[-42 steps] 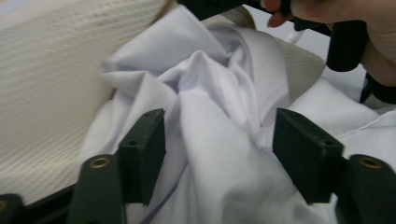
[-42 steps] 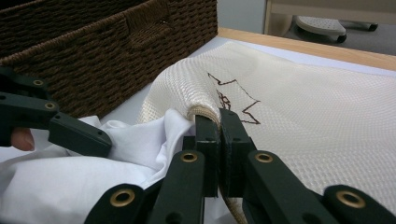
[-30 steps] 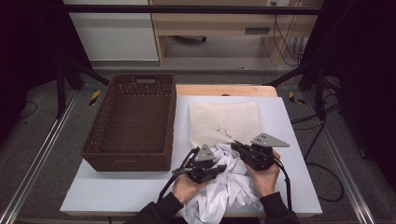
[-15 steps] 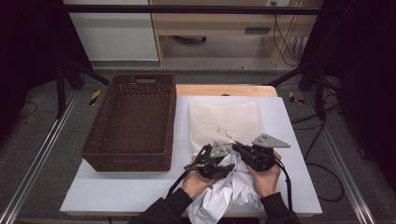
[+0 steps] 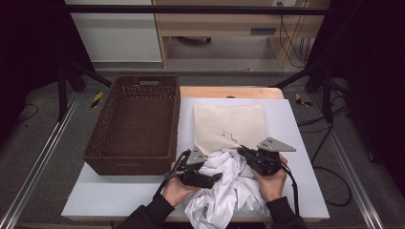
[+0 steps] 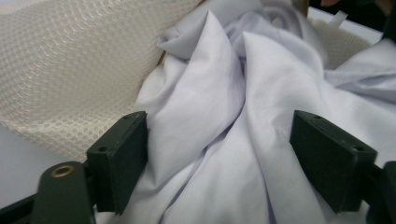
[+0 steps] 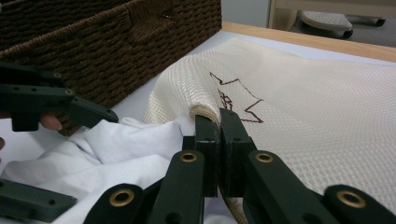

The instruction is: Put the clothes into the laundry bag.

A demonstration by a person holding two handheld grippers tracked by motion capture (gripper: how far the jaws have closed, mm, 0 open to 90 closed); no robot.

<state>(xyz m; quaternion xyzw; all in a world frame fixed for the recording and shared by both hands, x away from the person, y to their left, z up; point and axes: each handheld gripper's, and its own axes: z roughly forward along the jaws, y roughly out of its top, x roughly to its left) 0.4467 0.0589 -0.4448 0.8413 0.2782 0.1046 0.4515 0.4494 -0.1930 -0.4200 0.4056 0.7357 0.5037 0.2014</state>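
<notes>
A cream mesh bag (image 5: pixel 229 121) with a dark star drawn on it lies flat on the white table. My right gripper (image 5: pixel 242 151) is shut on the bag's near edge (image 7: pixel 205 111) and lifts it slightly. A crumpled white garment (image 5: pixel 229 191) lies at the front, bunched against the bag's opening. My left gripper (image 5: pixel 212 178) points right into the garment with its jaws wide open. In the left gripper view, folds of the white garment (image 6: pixel 201 93) lie between the open jaws, with the mesh bag (image 6: pixel 60 70) to their left.
A brown wicker basket (image 5: pixel 129 164) stands to the left of the bag, with nothing in it; its wall (image 7: pixel 116 42) is close behind the bag's edge. Bare white tabletop (image 5: pixel 119 195) lies at the front left. A wooden strip (image 5: pixel 229 91) borders the far edge.
My left gripper went up toward the bag's opening with the garment, then drew back to the front left. My right gripper has kept its hold in the same place.
</notes>
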